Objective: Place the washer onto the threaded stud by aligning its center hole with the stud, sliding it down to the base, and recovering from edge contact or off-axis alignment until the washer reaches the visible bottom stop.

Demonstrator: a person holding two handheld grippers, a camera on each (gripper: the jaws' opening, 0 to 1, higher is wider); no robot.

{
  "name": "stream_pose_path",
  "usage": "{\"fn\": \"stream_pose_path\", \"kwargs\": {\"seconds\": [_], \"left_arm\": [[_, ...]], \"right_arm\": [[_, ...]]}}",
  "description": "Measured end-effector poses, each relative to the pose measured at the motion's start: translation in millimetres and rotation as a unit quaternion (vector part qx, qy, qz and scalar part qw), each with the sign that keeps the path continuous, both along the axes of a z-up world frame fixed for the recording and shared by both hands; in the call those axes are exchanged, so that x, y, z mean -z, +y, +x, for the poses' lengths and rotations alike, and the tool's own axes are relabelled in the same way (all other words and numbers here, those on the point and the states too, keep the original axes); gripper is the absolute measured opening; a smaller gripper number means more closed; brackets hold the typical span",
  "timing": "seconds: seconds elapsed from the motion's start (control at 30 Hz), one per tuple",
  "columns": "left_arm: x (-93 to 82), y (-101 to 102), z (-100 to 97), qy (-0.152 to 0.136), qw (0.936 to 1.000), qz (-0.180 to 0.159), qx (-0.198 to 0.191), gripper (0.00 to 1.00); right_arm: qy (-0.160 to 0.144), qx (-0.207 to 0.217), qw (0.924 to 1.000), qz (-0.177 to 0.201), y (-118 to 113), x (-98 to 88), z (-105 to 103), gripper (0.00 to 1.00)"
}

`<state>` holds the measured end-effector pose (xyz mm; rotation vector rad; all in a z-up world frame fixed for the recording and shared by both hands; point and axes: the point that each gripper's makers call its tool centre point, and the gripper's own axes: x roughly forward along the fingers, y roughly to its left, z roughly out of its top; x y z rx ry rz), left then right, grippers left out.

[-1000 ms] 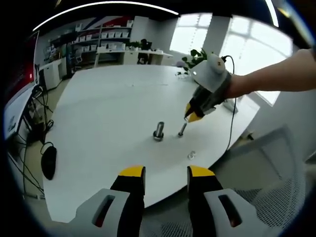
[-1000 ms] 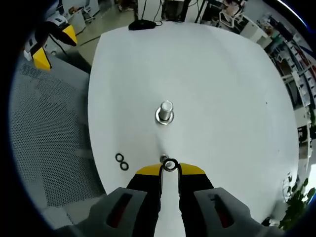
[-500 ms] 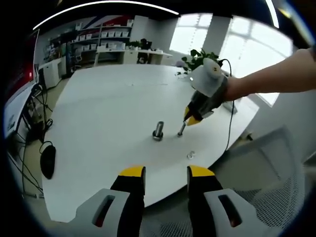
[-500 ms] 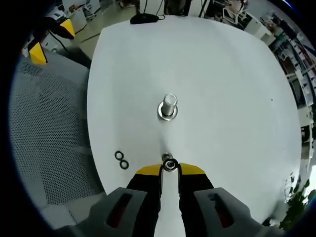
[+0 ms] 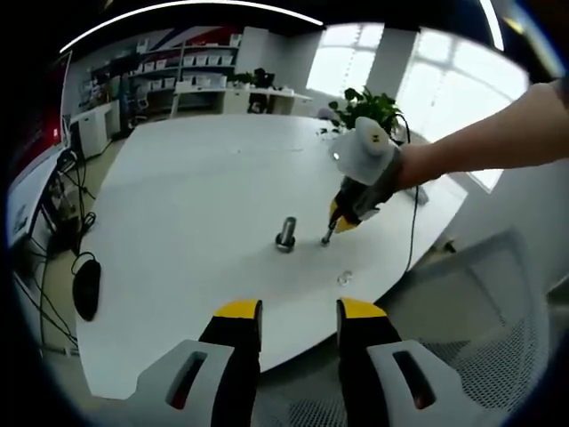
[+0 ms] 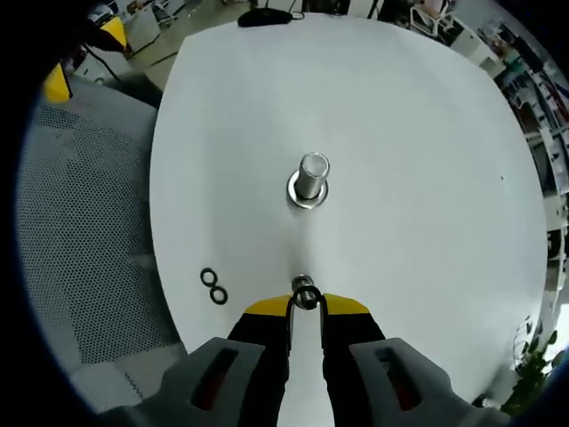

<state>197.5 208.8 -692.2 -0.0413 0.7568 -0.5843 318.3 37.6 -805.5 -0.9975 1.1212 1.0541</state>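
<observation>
My right gripper [image 6: 306, 305] is shut on a small dark washer [image 6: 306, 296] held between its yellow tips. The washer sits right at the top of a thin threaded stud [image 6: 302, 284] that stands on the white table [image 6: 418, 178]. Whether the hole is over the stud I cannot tell. In the left gripper view the right gripper [image 5: 341, 220] reaches down onto that thin stud [image 5: 326, 237]. Beyond it stands a thicker stud [image 6: 311, 177] with a ring at its base, also visible as the thicker stud [image 5: 285, 234]. My left gripper [image 5: 300, 311] hangs open off the table's near edge.
Two loose washers [image 6: 213, 286] lie near the table edge, seen as loose washers [image 5: 345, 279]. A grey mesh chair [image 6: 80, 222] stands beside the table. A black mouse [image 5: 87, 292] lies far left. A person's forearm [image 5: 480, 142] and a cable [image 5: 416, 222] cross the right side.
The right gripper has come lower and a little left with the washer, closing onto the top of the thin stud. The left gripper has stayed where it was.
</observation>
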Motion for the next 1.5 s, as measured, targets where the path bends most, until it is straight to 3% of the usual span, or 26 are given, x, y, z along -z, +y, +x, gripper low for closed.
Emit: {"fn": "stream_pose_path", "kwargs": {"seconds": [0.77, 0.97, 1.27, 1.5], "left_arm": [[1.9, 2.6, -0.1, 0.002, 1.0, 0.007, -0.003, 0.31], [2.2, 2.8, -0.7, 0.002, 1.0, 0.007, -0.003, 0.31], [2.2, 0.6, -1.4, 0.002, 1.0, 0.008, 0.004, 0.31], [1.4, 0.4, -1.9, 0.003, 1.0, 0.004, 0.002, 0.31]], "right_arm": [[0.016, 0.024, 0.9996, -0.006, -2.8, 25.8, 0.1, 0.16], [0.006, 0.043, 0.9991, -0.003, -7.4, 21.0, 4.0, 0.21], [0.005, 0.066, 0.9978, 0.0, -21.9, 4.2, -14.0, 0.22], [0.01, 0.078, 0.9969, -0.001, -28.8, 2.3, -30.9, 0.22]]}}
